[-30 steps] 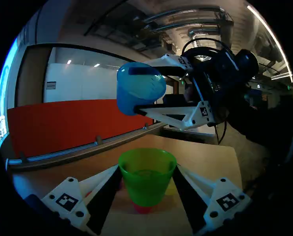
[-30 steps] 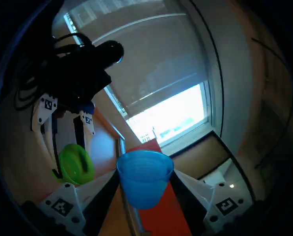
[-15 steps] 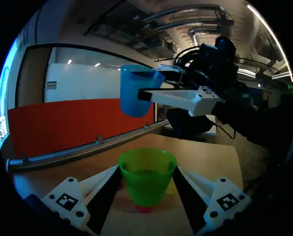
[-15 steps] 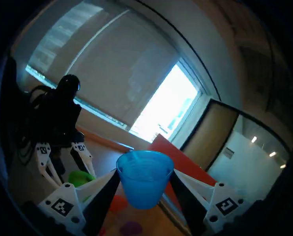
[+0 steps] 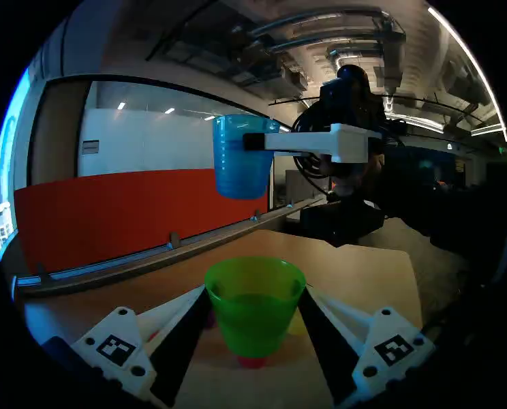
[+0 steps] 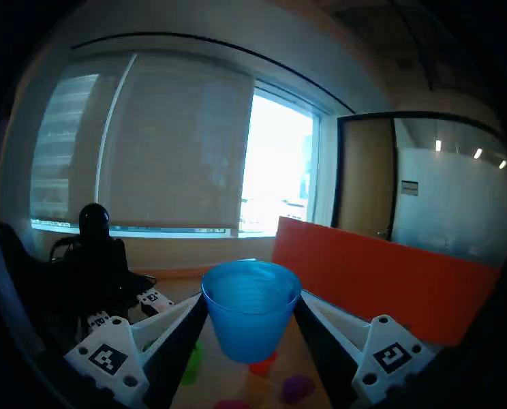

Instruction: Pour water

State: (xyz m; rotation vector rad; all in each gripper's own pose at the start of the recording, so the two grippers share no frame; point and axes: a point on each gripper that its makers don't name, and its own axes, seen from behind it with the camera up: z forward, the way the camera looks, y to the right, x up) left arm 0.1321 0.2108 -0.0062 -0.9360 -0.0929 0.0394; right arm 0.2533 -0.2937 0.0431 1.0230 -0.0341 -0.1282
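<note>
Left gripper view looks along the left tool, whose two fingers press on both sides of the green cup and hold it upright, low over the counter, as a steady receiver (some water seems to stand inside it). Higher and farther off, the blue cup is upright too, pinched at its middle between both fingers of the right tool. I judge it is held level so that nothing spills, well above the green rim; if water is in it, I cannot tell
</note>
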